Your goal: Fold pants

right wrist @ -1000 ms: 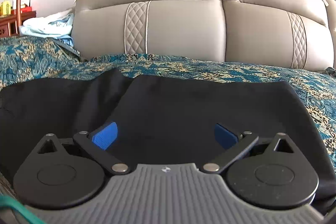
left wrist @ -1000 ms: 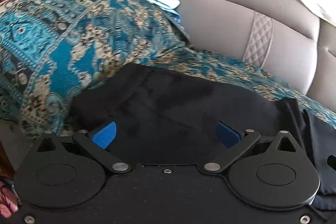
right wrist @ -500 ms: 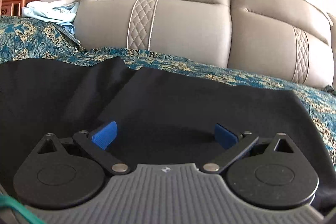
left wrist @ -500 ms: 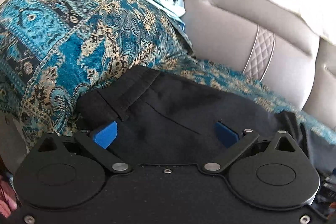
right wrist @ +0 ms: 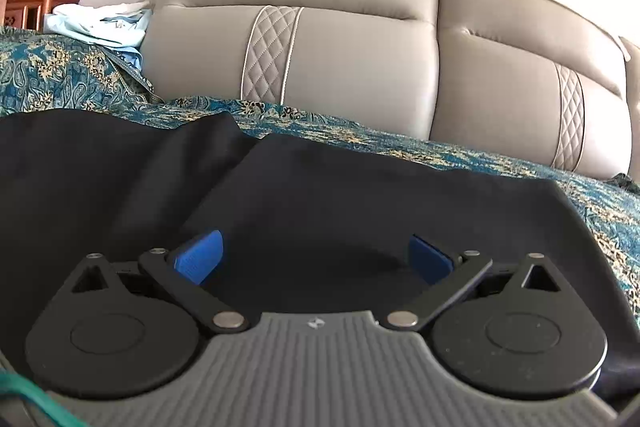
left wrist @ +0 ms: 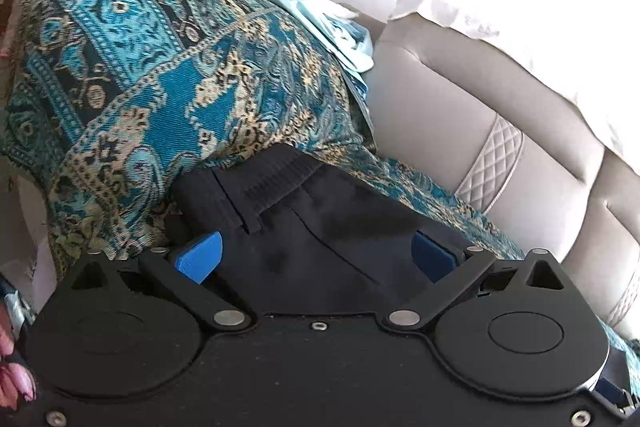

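A grey leather sofa back (right wrist: pixel 340 67) with quilted stitched strips fills the upper half of the right wrist view, and a teal paisley throw (left wrist: pixel 168 75) covers the seat and, in the left wrist view, a raised mound at the left of the frame. On the throw lie the black pants (right wrist: pixel 320 195), one pair, spread across the middle and lower part of both frames. In the left wrist view their ribbed waistband (left wrist: pixel 276 179) sits at centre, tucked against the foot of the mound. The left gripper (left wrist: pixel 316 255) is spread wide, its two blue pads (left wrist: pixel 200 257) apart over the dark cloth with nothing pinched between them; whether they touch the fabric cannot be told. The right gripper (right wrist: pixel 314 255) is equally wide open above the pants, its two blue fingertips (right wrist: pixel 200 257) closing on nothing. A fold line runs from the centre of the right wrist frame down toward the left pad. The pants' far edge leaves a strip of bare throw before the sofa back — widest at the right of the frame. One pale blue garment (right wrist: pixel 100 27) lies bunched at the upper left, and a white cloth (left wrist: pixel 540 7) drapes the top of the sofa back.
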Motion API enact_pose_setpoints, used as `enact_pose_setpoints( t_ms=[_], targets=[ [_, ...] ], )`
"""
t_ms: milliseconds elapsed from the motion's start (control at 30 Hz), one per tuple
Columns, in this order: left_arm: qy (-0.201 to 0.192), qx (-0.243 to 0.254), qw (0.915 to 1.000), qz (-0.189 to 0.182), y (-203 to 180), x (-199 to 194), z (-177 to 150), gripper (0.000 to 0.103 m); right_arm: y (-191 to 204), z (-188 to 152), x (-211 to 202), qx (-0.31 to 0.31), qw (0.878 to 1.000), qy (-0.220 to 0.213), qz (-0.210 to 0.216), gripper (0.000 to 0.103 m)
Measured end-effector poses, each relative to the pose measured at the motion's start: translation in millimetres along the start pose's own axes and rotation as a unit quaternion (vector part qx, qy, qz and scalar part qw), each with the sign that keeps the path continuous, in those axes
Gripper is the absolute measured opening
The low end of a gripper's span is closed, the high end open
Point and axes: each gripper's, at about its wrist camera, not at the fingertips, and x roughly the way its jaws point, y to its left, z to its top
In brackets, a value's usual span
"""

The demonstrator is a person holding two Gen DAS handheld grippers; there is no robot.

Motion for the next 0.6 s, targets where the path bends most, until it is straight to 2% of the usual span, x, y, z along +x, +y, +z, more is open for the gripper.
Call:
enact_pose_setpoints(
  t_ms=[200, 333, 433, 600],
  targets=[
    [-0.019, -0.025, 0.9989, 0.034, 7.6, -13.7, -2.2, 0.101, -0.5, -0.2, 0.5, 0.005, 1.000, 0.001, 0.001, 0.103],
    [0.004, -0.048, 0.9976, 0.049, 17.1, -3.0, -1.0, 0.101, -0.5, -0.1, 0.7, 0.004, 1.000, 0.001, 0.000, 0.103],
    [0.018, -0.075, 0.9960, 0.046, 23.0, 8.8, 2.7, 0.101, -0.3, 0.1, 0.9, 0.004, 1.000, 0.001, 0.000, 0.103],
    [0.030, -0.084, 0.9945, 0.055, 25.4, 28.3, 3.0, 0.102, -0.2, 0.1, 1.1, 0.005, 1.000, 0.001, 0.000, 0.103]
  ],
)
